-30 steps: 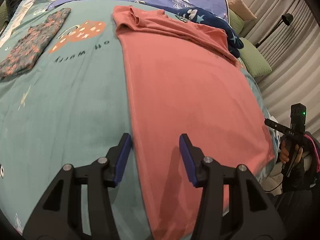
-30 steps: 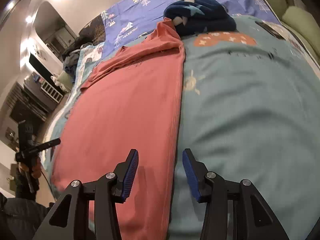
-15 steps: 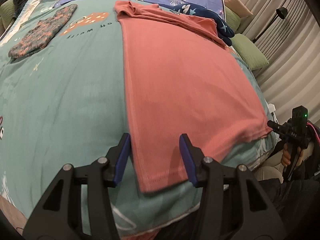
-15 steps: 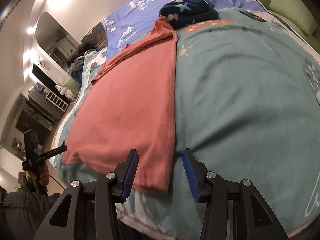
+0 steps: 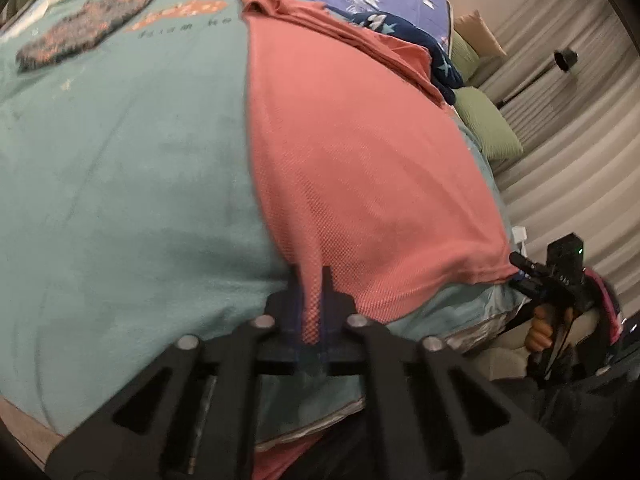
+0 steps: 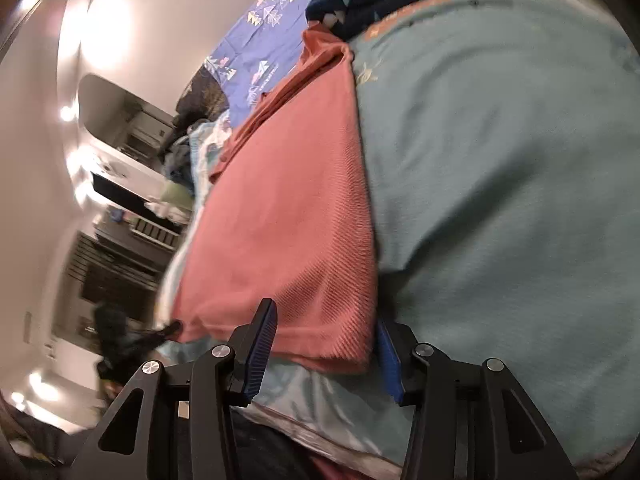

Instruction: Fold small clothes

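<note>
Salmon shirt (image 5: 360,152) lies flat on the teal bedspread (image 5: 120,180), hem at the near bed edge, collar end bunched far off against a navy star-print garment (image 5: 436,56). A dark floral piece (image 5: 88,28) sits well apart on the far left of the bed.

Risks, as judged from here:
- left tongs (image 5: 311,300) have only a thin pinch of the left hem corner; a quick lift could pull it free.
- right tongs (image 6: 324,356) are closing but the pads do not press the cloth yet. If the left side lifts first, the hem goes skew and the fold lands crooked.
- the right corner looks doubled over; the grip may catch one layer only, or snag the bedspread under it.
- the far end touching the navy garment could drag it along.

Position: left tongs clamped on the left hem corner, fabric ridge standing up between the pads. Right hem corner sits between the right tongs' blue pads (image 6: 262,344), one above the cloth, the other beside its edge. A person's hand on the right tool shows at the left view's edge.
</note>
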Demonstrator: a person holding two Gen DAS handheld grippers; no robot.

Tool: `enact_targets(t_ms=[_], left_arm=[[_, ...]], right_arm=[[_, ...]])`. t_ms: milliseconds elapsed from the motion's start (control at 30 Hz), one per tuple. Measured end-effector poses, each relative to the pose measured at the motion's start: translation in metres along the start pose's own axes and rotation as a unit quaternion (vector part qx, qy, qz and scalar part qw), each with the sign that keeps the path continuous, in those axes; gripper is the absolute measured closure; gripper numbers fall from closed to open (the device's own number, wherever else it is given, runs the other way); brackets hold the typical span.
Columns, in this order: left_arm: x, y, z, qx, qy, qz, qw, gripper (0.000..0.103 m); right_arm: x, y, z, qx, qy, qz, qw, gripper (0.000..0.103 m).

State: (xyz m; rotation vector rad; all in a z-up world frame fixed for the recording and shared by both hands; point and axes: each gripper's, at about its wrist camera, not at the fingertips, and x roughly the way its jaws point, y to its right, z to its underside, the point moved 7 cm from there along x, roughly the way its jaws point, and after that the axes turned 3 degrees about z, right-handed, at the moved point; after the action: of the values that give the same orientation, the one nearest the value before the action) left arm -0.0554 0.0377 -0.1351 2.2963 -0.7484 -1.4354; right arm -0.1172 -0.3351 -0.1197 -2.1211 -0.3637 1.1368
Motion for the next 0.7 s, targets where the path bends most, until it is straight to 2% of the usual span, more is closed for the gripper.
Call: enact_targets(t_ms=[33,133,333,500,700], left_arm=[[0.000,-0.001,0.000,-0.005,0.004,0.002,1.0000,0.097],[-0.012,0.004,-0.002,-0.003,0.029,-0.003,0.9996,0.097],[-0.055,0.017,-0.016,0.021,0.081,0.001,0.9965,0.097],[-0.068,0.024,-0.015,0.048,0.085,-0.019,0.9951,0.097],[-0.073,0.012,-0.014,0.037,0.090,-0.022,0.9950,0.097]], right_arm=[[0.002,0.001,-0.002,0.006,0.000,0.000,1.000,0.098],[0.003,0.005,-0.004,0.029,-0.002,0.007,1.000,0.099],[-0.026,-0.023,0.002,-0.026,0.036,0.021,0.999,0.100],[-0.046,-0.040,0.010,-0.047,0.056,0.024,0.997,0.100],[-0.051,-0.045,0.016,-0.049,0.066,0.024,0.996,0.100]])
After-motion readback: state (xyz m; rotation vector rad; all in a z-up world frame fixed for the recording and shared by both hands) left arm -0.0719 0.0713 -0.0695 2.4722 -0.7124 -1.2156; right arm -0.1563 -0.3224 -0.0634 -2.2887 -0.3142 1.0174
